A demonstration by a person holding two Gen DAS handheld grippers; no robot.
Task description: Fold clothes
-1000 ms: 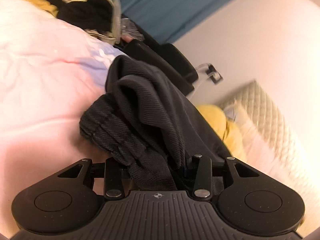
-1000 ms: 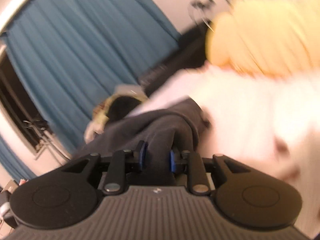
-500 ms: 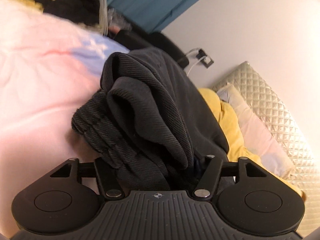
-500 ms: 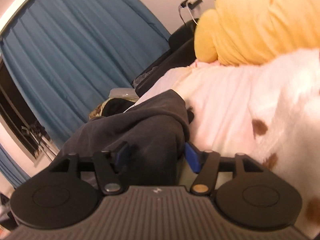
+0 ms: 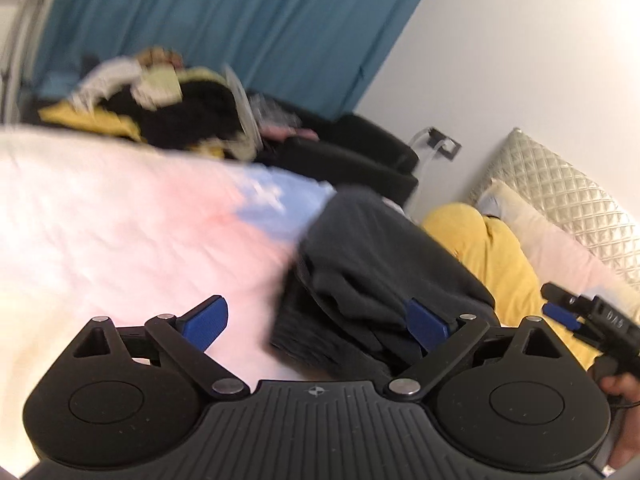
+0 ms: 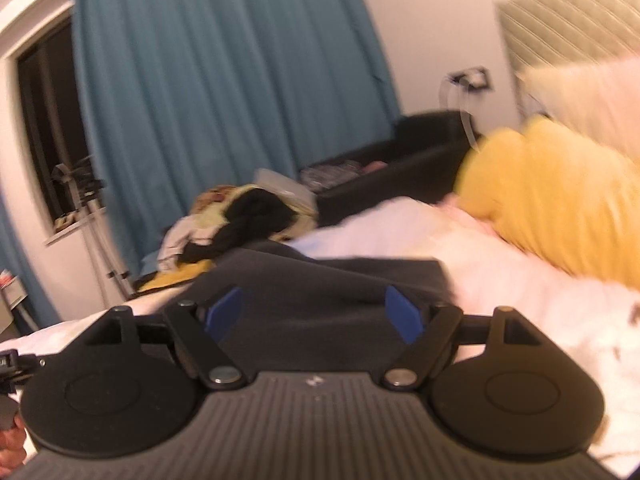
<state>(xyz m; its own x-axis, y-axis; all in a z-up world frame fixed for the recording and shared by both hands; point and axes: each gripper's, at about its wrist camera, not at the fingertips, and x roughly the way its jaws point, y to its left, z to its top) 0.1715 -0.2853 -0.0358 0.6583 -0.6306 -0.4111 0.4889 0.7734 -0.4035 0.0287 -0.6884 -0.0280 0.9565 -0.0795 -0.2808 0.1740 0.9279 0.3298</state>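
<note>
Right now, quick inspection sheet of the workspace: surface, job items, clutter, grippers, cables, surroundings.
Surface: bed with a pink-white blanket, rumpled.
Job's things: dark garment bunched on the blanket, in neither gripper.
Clutter: clothes pile at the far edge; yellow pillow, quilted cushion.
Grippers: left gripper open, its right pad against the garment; right gripper open over the garment.
Cables: one cable at the wall socket.
Surroundings: blue curtain, dark window, black chair, white wall.
</note>
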